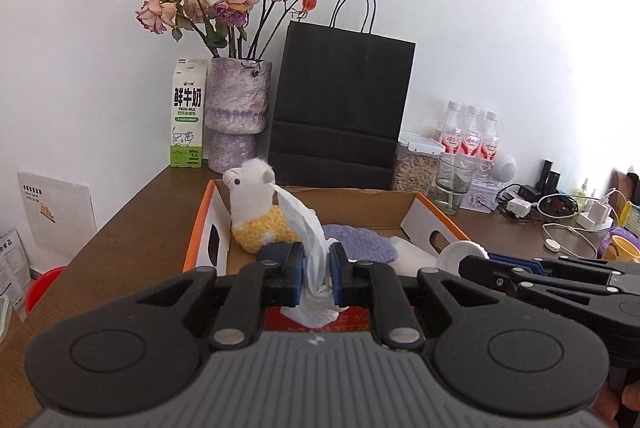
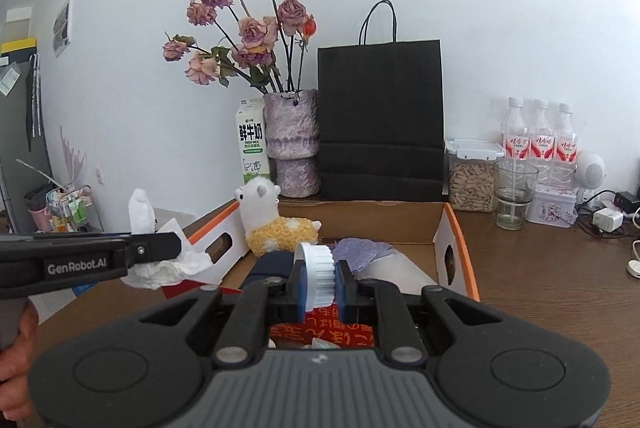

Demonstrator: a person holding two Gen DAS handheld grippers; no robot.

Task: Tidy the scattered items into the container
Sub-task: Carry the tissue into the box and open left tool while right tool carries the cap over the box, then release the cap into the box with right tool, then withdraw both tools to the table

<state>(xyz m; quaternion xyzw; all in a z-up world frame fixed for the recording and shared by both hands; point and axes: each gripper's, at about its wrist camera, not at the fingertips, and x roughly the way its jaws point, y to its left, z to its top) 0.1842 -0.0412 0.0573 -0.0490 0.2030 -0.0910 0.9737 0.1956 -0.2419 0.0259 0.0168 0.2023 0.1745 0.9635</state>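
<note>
**Both grippers loaded, held over the box**

Left gripper (image 1: 317, 270): jaws clamped on a crumpled white tissue (image 1: 314, 248); it sticks up between the pads and bunches out below them. From the right wrist view the same tissue (image 2: 160, 260) hangs around the left gripper (image 2: 176, 246), at the box's near left corner.

Right gripper (image 2: 320, 278): jaws clenched on a white ribbed cap (image 2: 318, 278), held edge-on between the blue pads. In the left wrist view the right gripper (image 1: 464, 262) comes in from the right with the cap (image 1: 458, 254) at its tip.

Container: open cardboard box (image 2: 456, 228) with orange edges, on the brown counter (image 2: 540, 288). Inside it: a white-and-yellow plush alpaca (image 2: 272, 224) at the far left, a purple knitted piece (image 2: 360, 252), a dark blue item, white paper.

Behind the box: milk carton (image 2: 252, 143), vase of dried roses (image 2: 290, 139), black paper bag (image 2: 380, 115). To the right: seed jar (image 2: 472, 179), empty glass (image 2: 514, 193), three water bottles (image 2: 540, 135), chargers and cables.
</note>
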